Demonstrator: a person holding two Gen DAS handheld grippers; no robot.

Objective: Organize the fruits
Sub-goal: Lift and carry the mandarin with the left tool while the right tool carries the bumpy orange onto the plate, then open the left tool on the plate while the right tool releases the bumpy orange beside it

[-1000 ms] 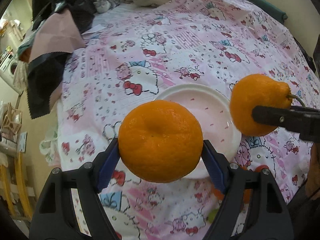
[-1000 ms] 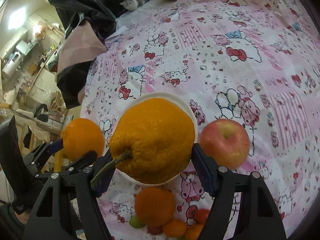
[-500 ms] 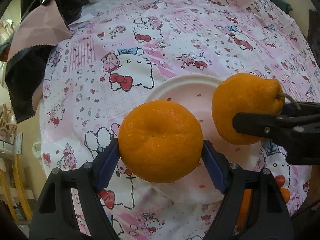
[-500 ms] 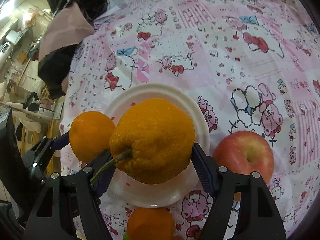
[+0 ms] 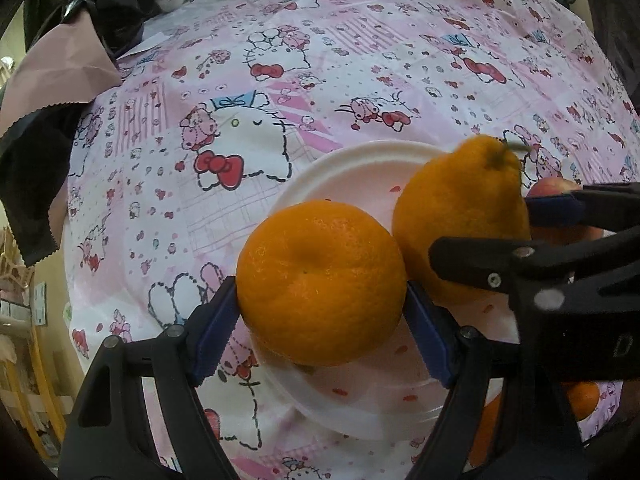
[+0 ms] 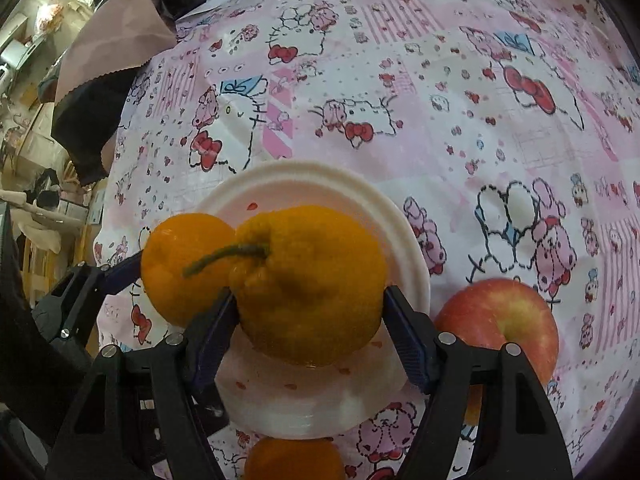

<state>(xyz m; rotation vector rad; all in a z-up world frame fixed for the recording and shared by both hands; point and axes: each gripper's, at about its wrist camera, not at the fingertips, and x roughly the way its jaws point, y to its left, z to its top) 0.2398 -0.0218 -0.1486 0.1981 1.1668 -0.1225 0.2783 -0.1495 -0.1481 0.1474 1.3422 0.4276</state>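
Observation:
My left gripper (image 5: 320, 312) is shut on a smooth round orange (image 5: 320, 280) and holds it low over the left part of a white plate (image 5: 340, 168). My right gripper (image 6: 308, 320) is shut on a bumpy stemmed orange (image 6: 308, 280) and holds it low over the same plate (image 6: 304, 176). The two oranges sit side by side, touching or nearly so. The bumpy orange also shows in the left wrist view (image 5: 460, 208), the smooth one in the right wrist view (image 6: 180, 260).
A red apple (image 6: 500, 320) lies on the pink cartoon-print cloth (image 6: 440, 80) right of the plate. More small oranges (image 6: 292, 460) lie near the plate's front edge. Dark and pink fabric (image 5: 52, 100) hangs at the table's left edge.
Both grippers have moved down and forward over the plate with their oranges. The two oranges have come together, and the bumpy orange's stem now points up and left.

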